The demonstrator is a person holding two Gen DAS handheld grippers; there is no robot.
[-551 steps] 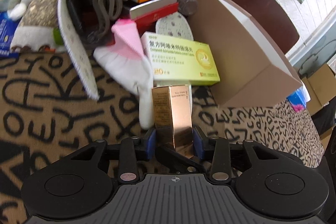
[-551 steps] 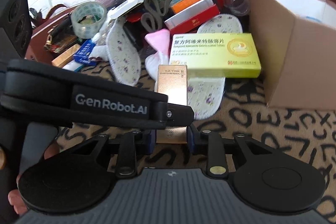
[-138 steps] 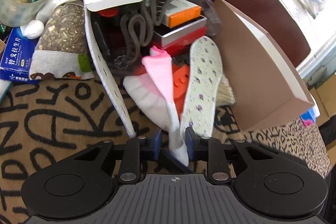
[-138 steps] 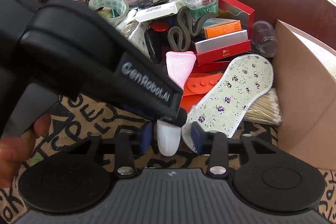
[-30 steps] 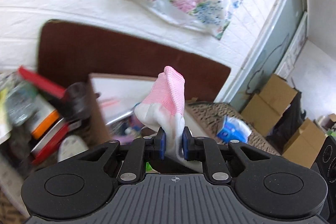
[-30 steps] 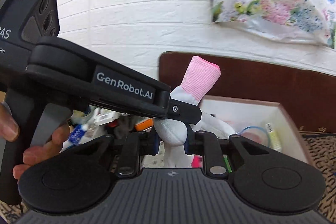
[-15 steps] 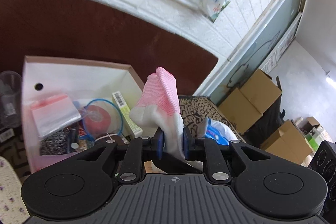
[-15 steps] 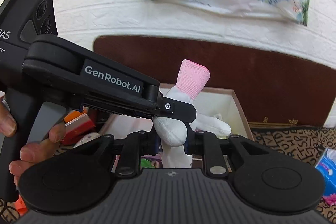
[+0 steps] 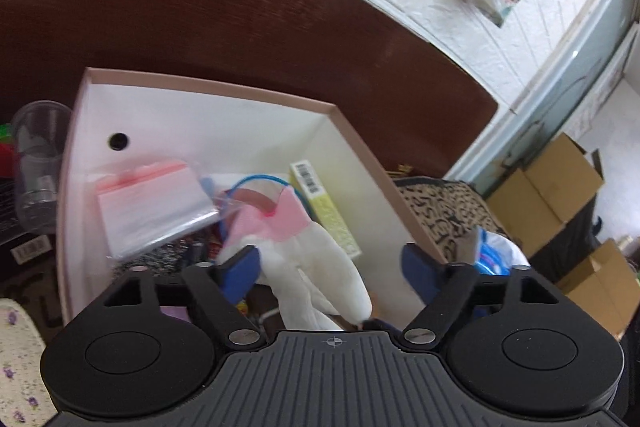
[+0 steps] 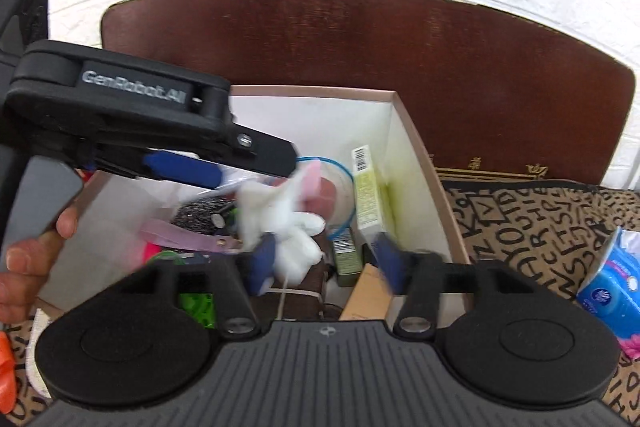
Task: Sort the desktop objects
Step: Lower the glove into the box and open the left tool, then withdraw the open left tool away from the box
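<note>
Both hand-held grippers are released over the open cardboard box (image 9: 352,131): the left hand-held gripper (image 9: 332,263) and the right hand-held gripper (image 10: 324,259) stand spread wide. The sock (image 9: 320,259), white with a pink ribbed cuff, limp and crumpled, hangs loose inside the box, beside the yellow-green carton (image 9: 324,207) and the zip bag (image 9: 148,203)

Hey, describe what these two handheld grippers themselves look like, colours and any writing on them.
Both are matte black plastic with ribbed bodies, round side discs and silver pivot screws. Left gripper and right gripper have blue finger pads. White "GenRobot.AI" lettering marks the left one's side.
</note>
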